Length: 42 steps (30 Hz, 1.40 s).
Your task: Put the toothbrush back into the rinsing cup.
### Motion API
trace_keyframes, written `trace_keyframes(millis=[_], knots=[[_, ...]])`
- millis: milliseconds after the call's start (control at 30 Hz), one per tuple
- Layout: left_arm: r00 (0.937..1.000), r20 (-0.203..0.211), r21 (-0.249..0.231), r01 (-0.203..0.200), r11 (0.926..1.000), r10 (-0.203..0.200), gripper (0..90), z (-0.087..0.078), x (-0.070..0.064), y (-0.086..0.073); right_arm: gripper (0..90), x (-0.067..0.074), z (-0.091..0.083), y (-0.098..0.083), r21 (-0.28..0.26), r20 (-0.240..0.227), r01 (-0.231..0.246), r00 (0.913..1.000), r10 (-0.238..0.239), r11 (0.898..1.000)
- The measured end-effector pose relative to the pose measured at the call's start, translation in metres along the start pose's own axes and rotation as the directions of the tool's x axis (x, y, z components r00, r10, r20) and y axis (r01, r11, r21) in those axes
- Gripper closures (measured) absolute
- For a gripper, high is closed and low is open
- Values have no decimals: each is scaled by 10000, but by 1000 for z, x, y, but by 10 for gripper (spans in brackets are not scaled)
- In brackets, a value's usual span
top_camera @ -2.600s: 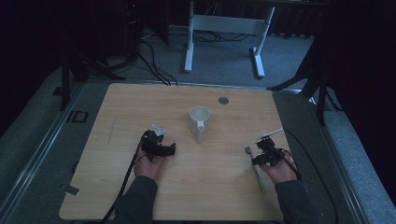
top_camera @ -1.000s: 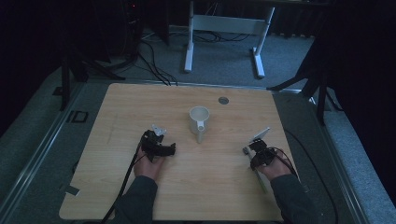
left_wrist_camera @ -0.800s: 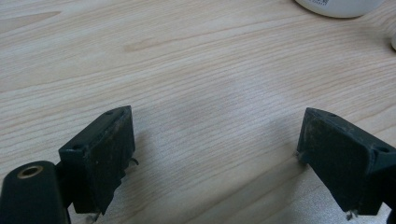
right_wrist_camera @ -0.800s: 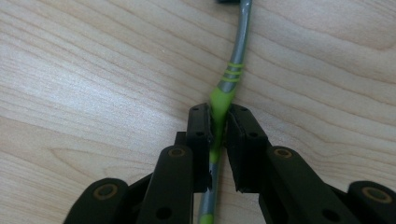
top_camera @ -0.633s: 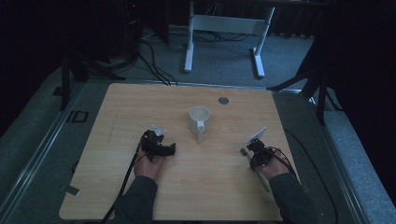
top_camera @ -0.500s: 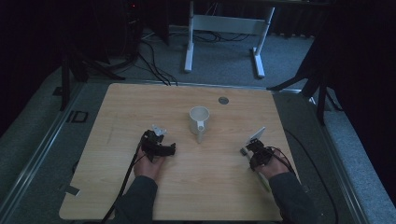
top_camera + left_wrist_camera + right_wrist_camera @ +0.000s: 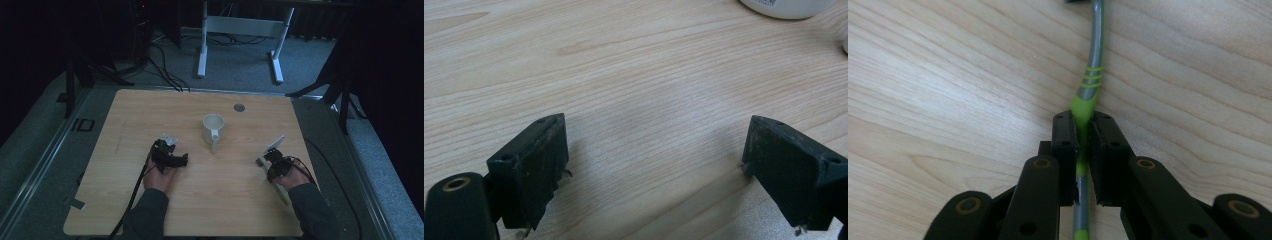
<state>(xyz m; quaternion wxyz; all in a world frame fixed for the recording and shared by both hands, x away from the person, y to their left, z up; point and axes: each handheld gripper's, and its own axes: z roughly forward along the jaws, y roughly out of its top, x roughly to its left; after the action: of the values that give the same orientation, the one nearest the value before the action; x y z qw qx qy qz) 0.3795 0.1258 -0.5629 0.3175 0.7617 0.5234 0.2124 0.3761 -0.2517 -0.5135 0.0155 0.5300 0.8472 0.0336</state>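
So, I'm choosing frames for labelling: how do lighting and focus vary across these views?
High view: dim, surroundings nearly black, the white ceramic mug brightest. Left gripper view: evenly lit, soft shadows under the jaws. Right gripper view: bright, the green-and-grey toothbrush handle sharp, near linkage softer.

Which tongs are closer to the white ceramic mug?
Left. The left tongs sit open just left of the white ceramic mug; the right tongs grip a grey-green toothbrush farther right.
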Motion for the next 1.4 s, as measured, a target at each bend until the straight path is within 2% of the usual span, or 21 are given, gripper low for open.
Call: trace_keyframes(millis=[233, 400, 500, 567, 667, 933, 967, 1100, 1167, 1267, 1400], knots=[[10000, 2, 1, -4, 10000, 4, 115, 0, 0, 0, 819, -4, -15, -5, -846, -638, -274, 9977, 220, 9960], [10000, 3, -1, -1, 10000, 1, 115, 0, 0, 0, 820, -8, -29, -6, -1659, -1324, -563, 9906, 343, 9845], [10000, 0, -3, -6, 10000, 6, 115, 0, 0, 0, 820, -10, -36, -8, -2213, -1745, -789, 9838, 401, 9720], [10000, 3, -1, -1, 10000, 1, 115, 0, 0, 0, 819, -13, -39, -9, -2601, -2218, -960, 9744, 374, 9608], [10000, 2, -2, -1, 10000, 1, 115, 0, 0, 0, 819, -16, -42, -10, -3067, -2546, -1040, 9668, 237, 9461], [10000, 0, 13, -26, 10000, 26, 115, 0, 0, 0, 819, -19, -45, -13, -3734, -2972, -1287, 9547, 129, 9187], [10000, 1, 16, -31, 10000, 31, 115, 0, 0, 0, 819, -19, -45, -14, -3890, -3032, -1352, 9528, 120, 9113], [10000, 2, 8, -25, 10000, 25, 115, 0, 0, 0, 819, -20, -44, -14, -4221, -3140, -1609, 9492, 226, 8922], [10000, 4, 11, -34, 10000, 34, 115, 0, 0, 0, 818, -21, -44, -14, -4454, -3274, -1762, 9446, 235, 8778], [10000, 3, 10, -27, 10000, 27, 115, 0, 0, 0, 819, -21, -44, -14, -4673, -3474, -1985, 9373, 276, 8615], [10000, 3, 9, -27, 10000, 27, 115, 0, 0, 0, 819, -21, -44, -13, -4800, -3586, -2178, 9328, 365, 8498]])
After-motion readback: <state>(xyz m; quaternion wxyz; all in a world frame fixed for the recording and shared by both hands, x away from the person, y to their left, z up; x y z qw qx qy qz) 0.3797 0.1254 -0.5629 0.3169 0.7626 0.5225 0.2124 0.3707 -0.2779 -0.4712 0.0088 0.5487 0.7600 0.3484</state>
